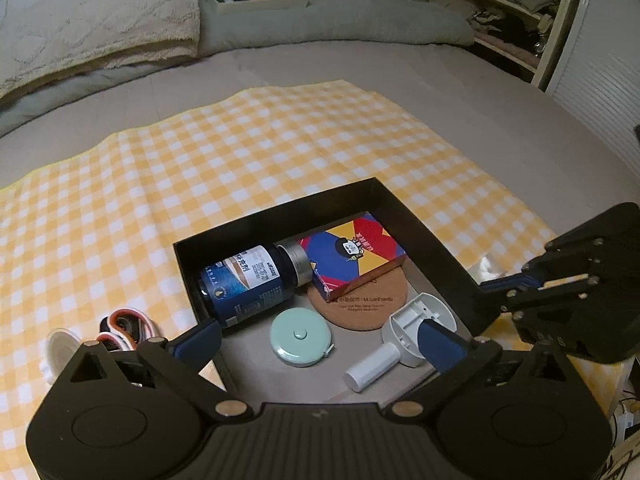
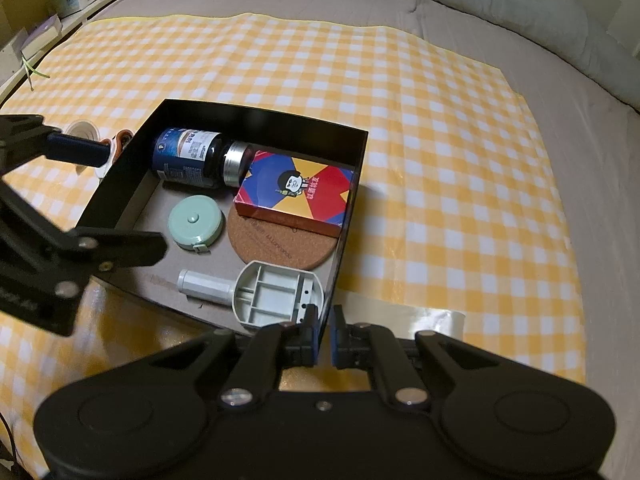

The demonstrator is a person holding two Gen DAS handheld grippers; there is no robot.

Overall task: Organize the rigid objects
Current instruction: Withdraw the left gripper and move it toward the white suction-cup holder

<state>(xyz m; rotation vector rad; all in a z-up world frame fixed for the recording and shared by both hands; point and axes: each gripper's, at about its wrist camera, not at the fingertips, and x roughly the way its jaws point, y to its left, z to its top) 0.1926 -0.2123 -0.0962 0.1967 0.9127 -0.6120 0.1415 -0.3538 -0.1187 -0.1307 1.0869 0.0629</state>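
While the right gripper (image 2: 325, 334) pinches the black box (image 2: 347, 216) wall, the left gripper (image 1: 320, 344) hangs wide and empty over a round tape measure (image 1: 300, 342) inside.

On the bed (image 2: 560, 128) before you, a cloth (image 2: 440, 120) carries an open box (image 2: 348, 216). Inside it, a bottle (image 2: 188, 158) lies on its side along the far wall beside a carton (image 2: 296, 192), which rests partly on a coaster (image 2: 276, 248); a tape measure (image 2: 195, 222) lies left of the coaster, a handled tool (image 2: 256, 294) nearest you.
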